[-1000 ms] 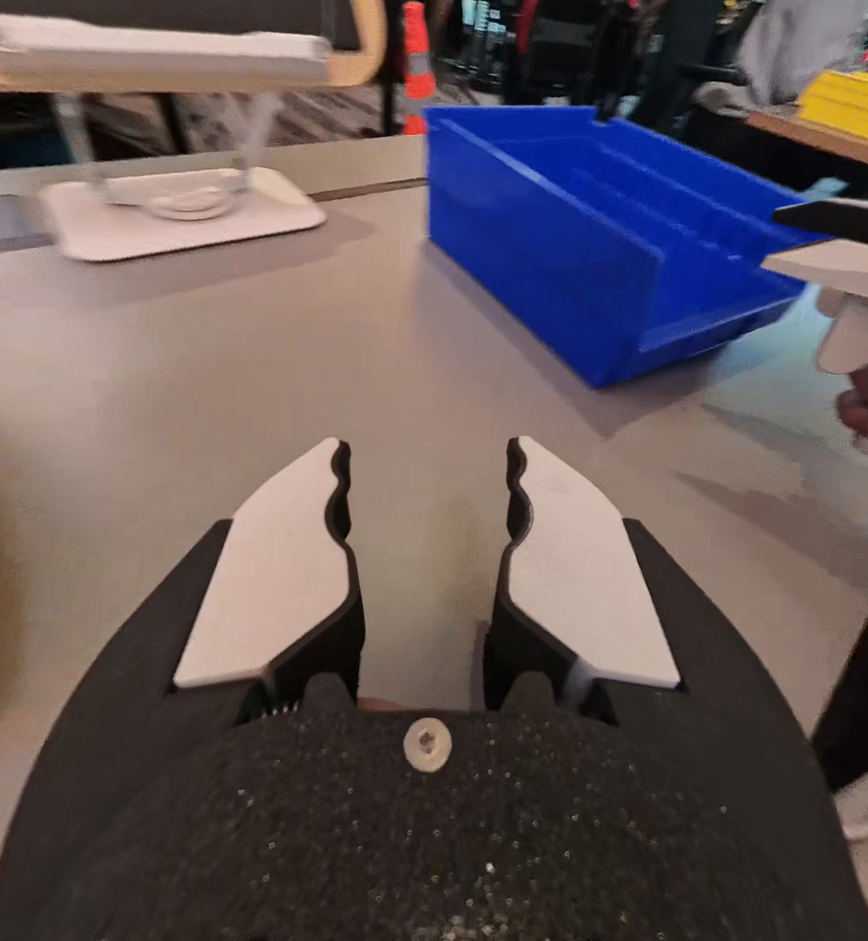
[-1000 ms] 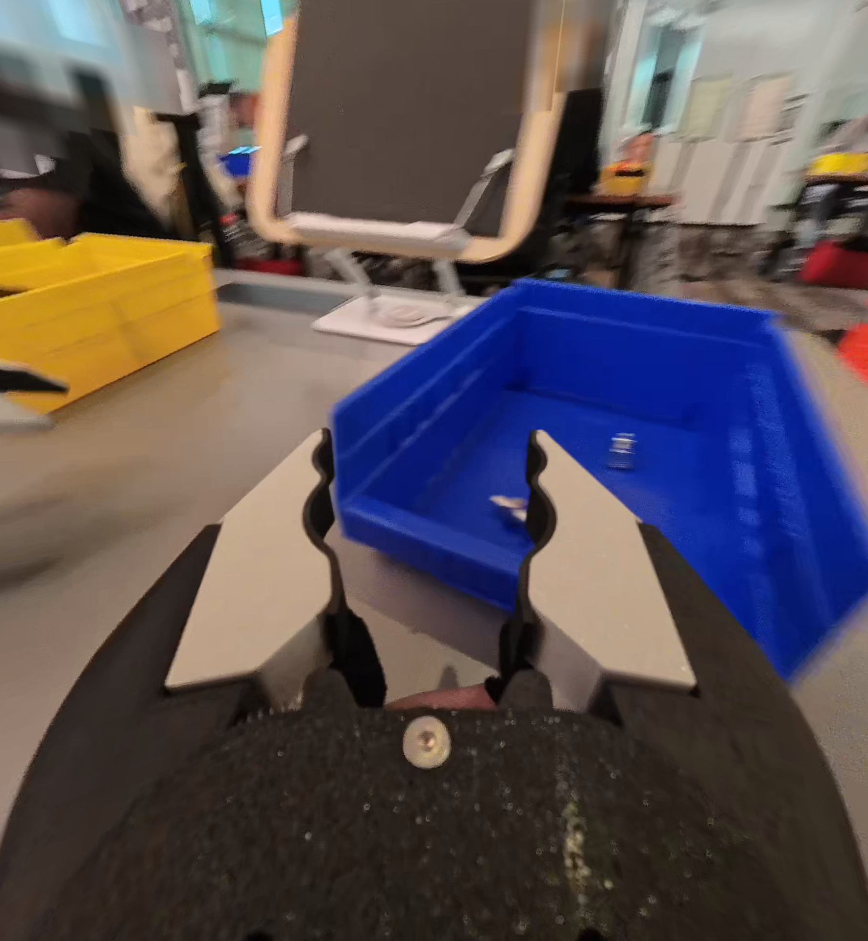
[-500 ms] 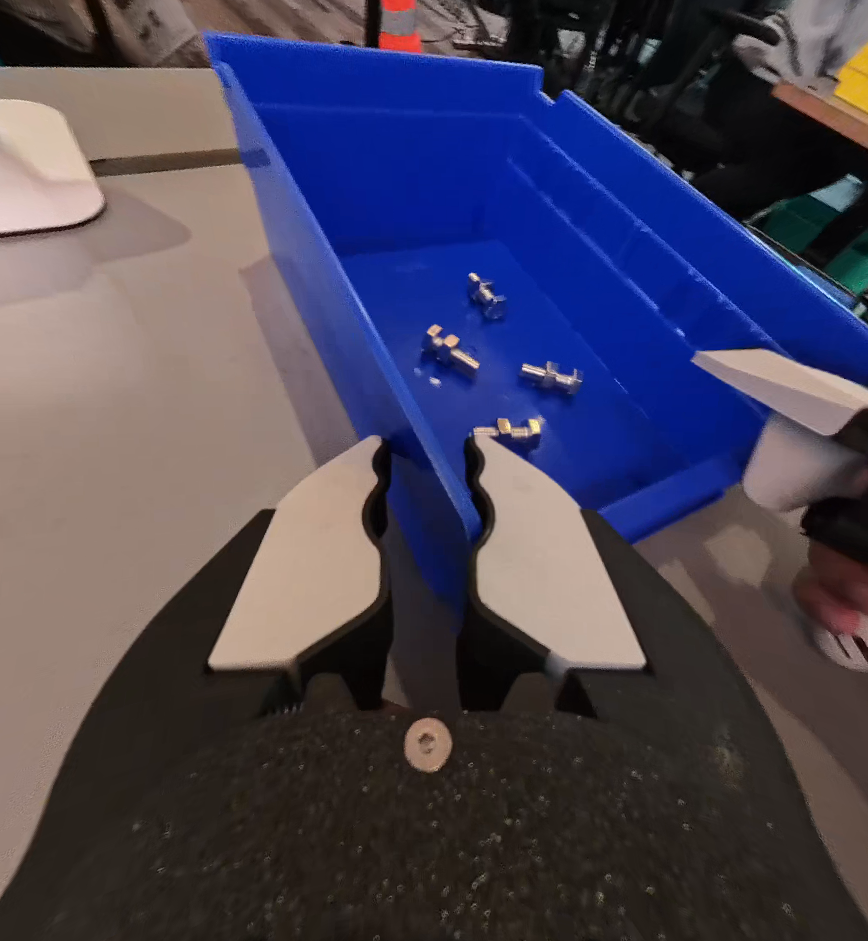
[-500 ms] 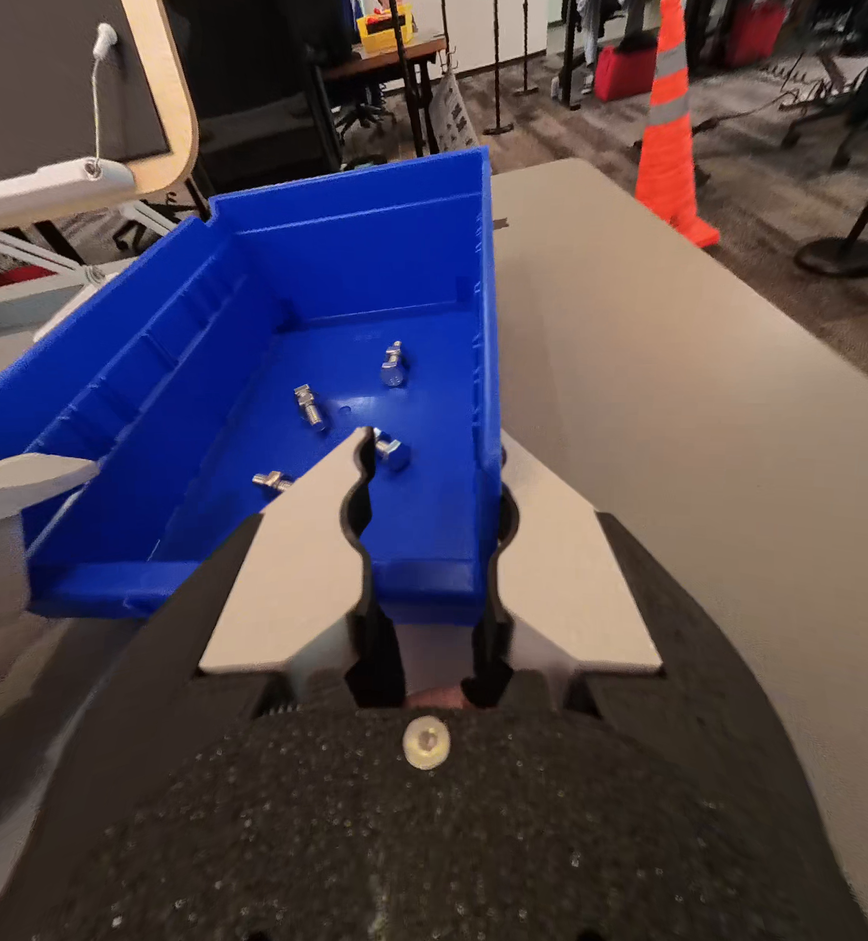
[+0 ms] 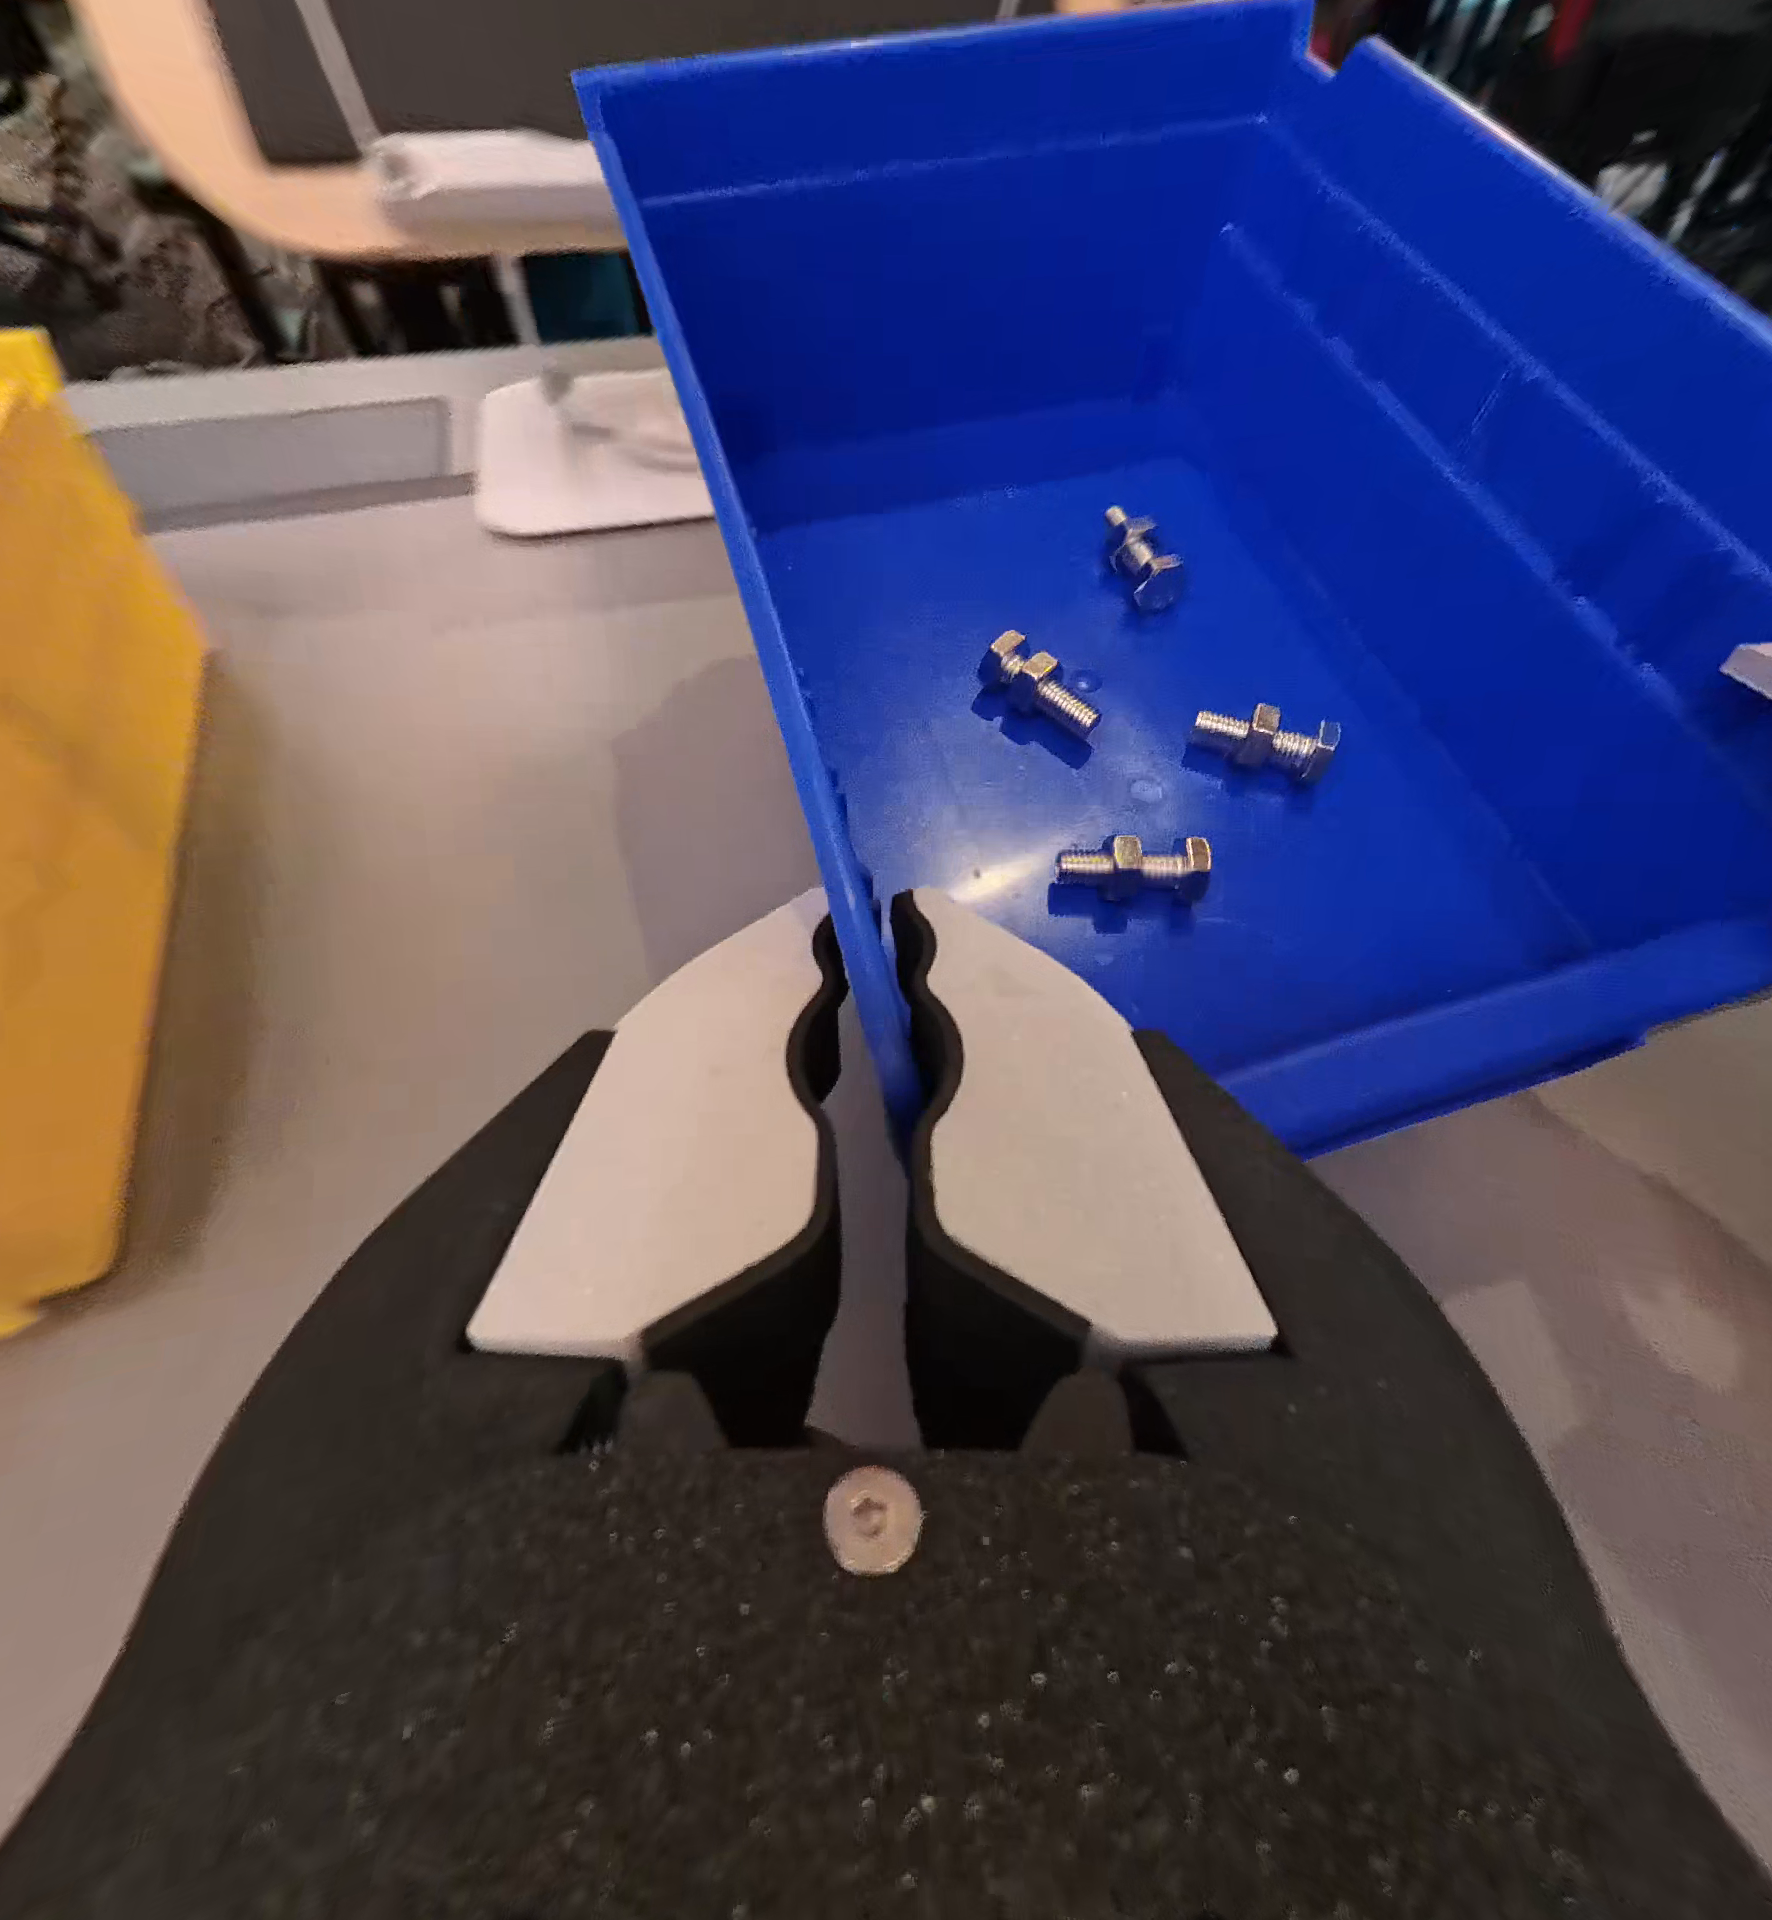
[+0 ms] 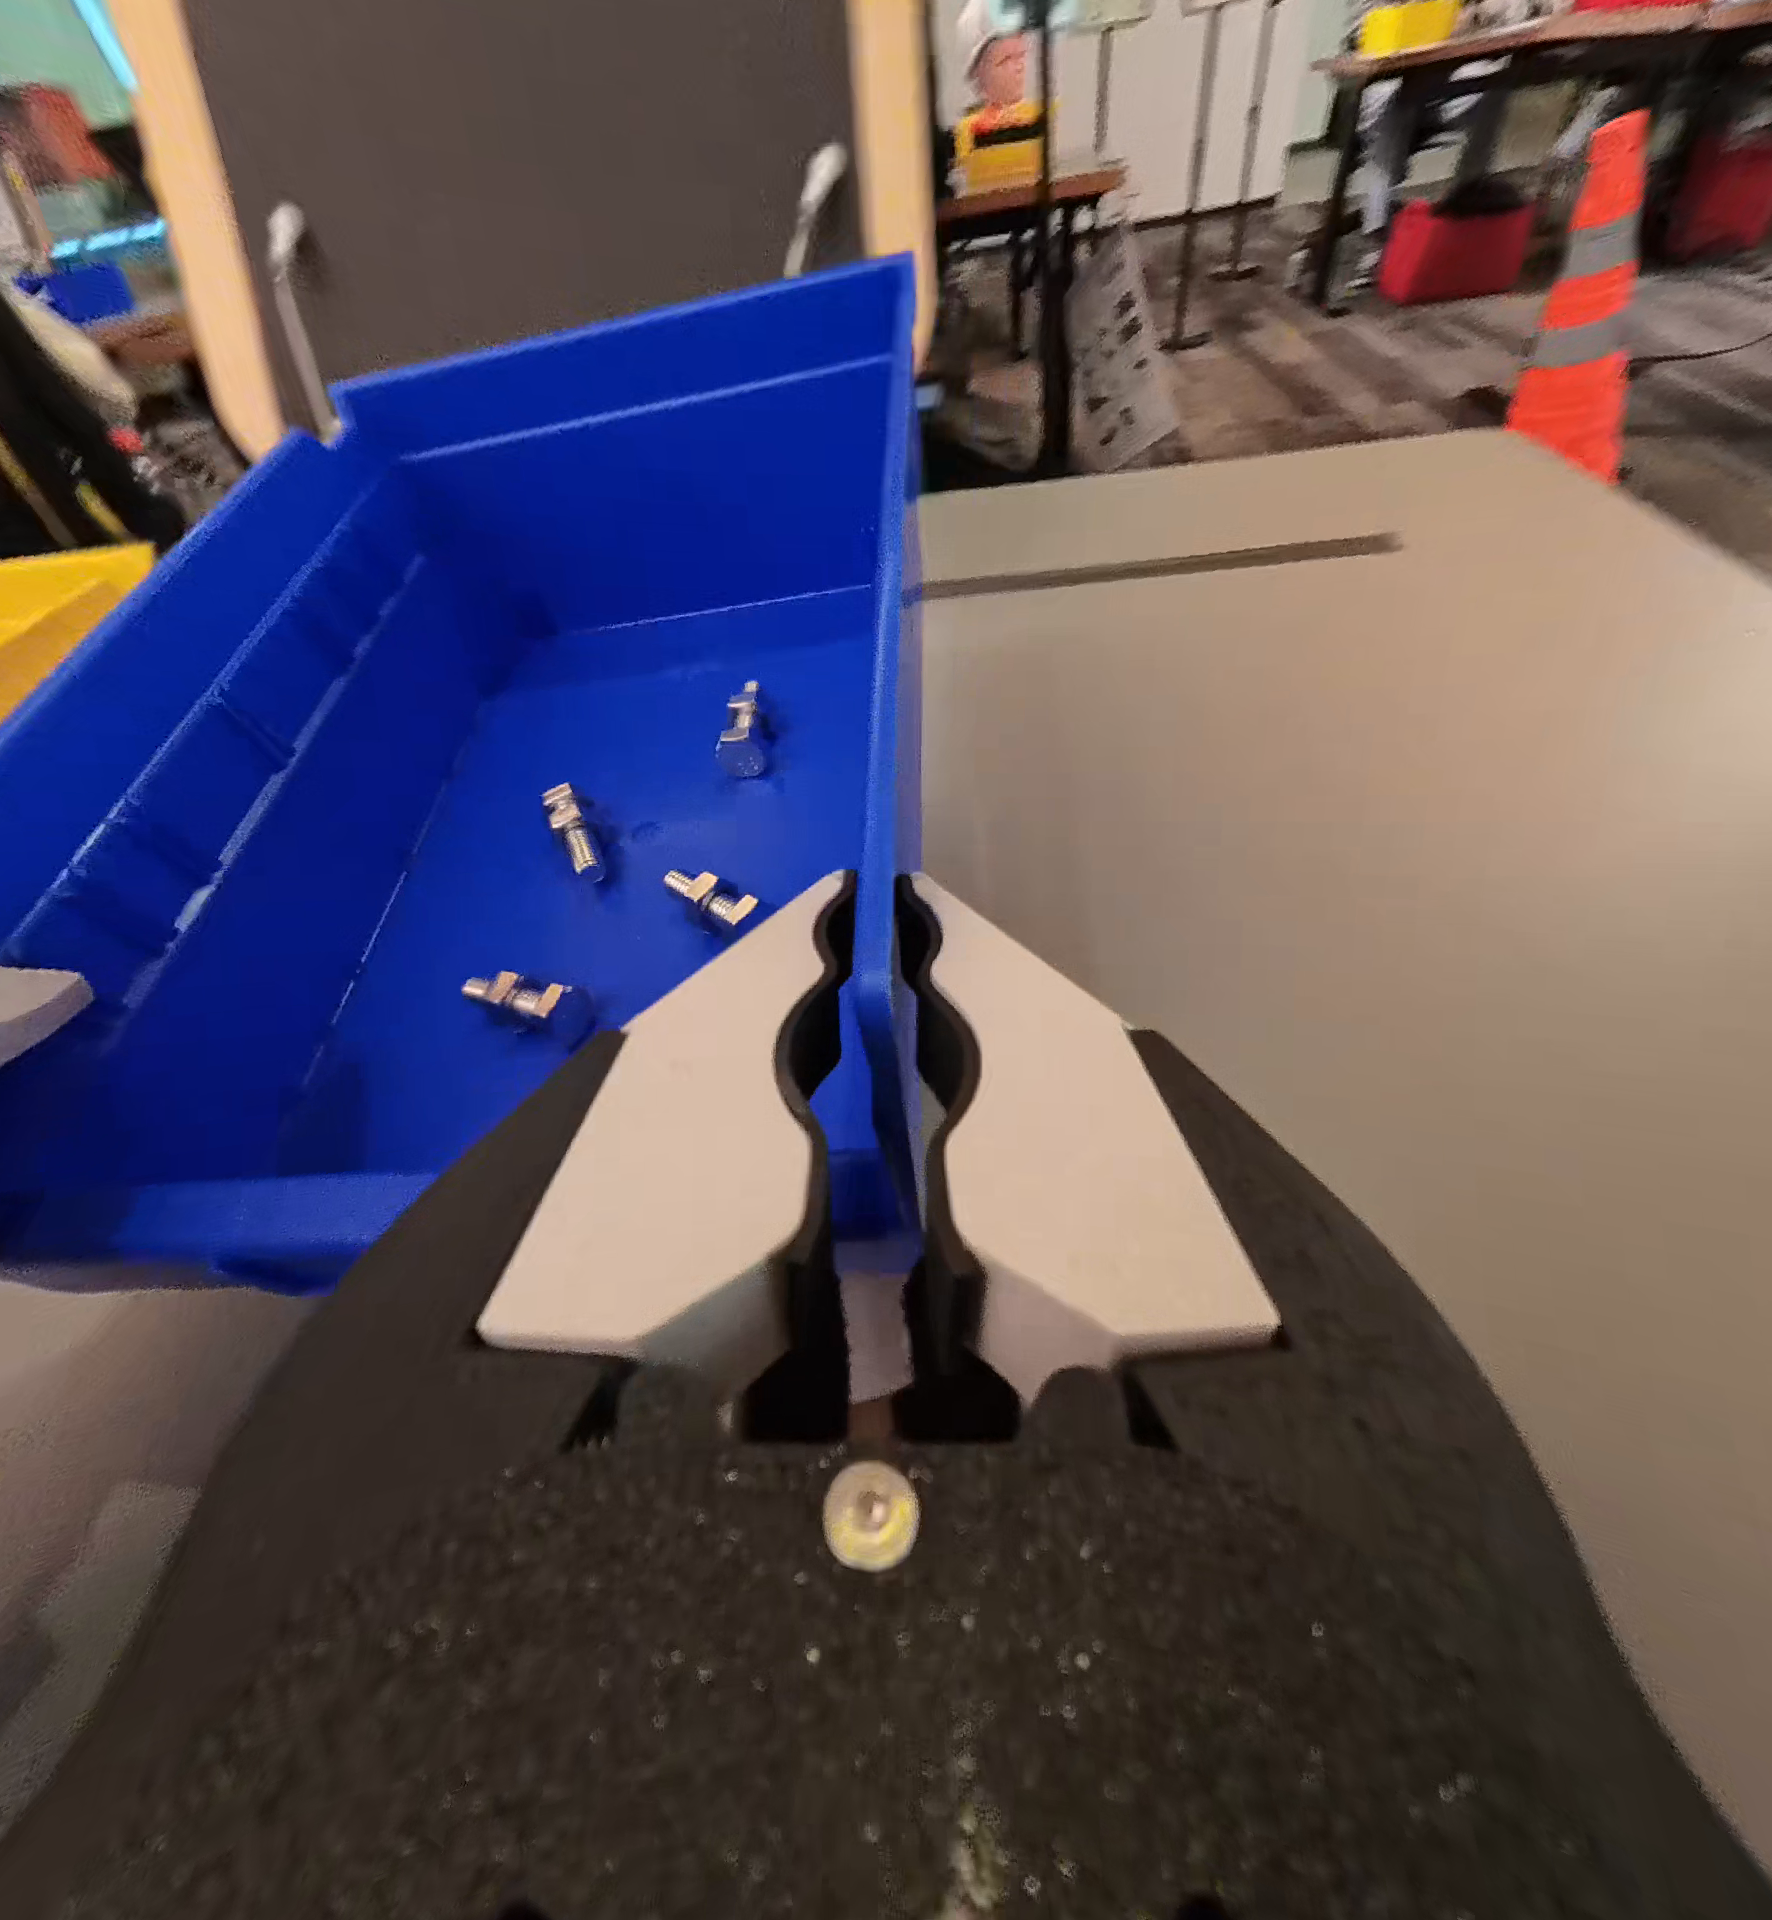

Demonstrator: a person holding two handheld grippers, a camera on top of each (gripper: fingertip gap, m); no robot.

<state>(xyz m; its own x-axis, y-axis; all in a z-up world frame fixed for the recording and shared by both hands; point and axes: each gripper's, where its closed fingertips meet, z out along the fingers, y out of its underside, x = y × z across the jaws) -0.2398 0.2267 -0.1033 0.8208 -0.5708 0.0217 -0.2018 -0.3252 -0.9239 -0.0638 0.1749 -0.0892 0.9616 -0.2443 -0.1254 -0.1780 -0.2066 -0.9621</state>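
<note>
- Now clamped: left gripper (image 5: 874,914) squeezing one long side wall of the blue bin (image 5: 965,312), one finger outside the wall and one inside, pads tight on the thin plastic.
- Also clamped: right gripper (image 6: 874,894) squeezing the other long side wall of the same bin (image 6: 633,499), down by the low front end.
- Held between both grippers above the gray table (image 6: 1381,831); looks tipped a bit, though hard to tell if any corner touches the table.
- Inside on the bin floor: four small silver bolts (image 5: 1136,868) with nuts on them, lying loose and apart.
- Off to the left: a yellow bin (image 5: 30,831) on the table; behind: a white stand (image 5: 591,468).
- Probably light: thin plastic box, only a few small metal bits inside.
- Probably stiff but a little bendy at the thin walls; likely smooth and slippery, so a firm pinch on both sides seems best.
- Best spots to hold: the top edges of the two long walls, one on each side, for balance.
- Likely to roll or slide if tipped: the bolts.
</note>
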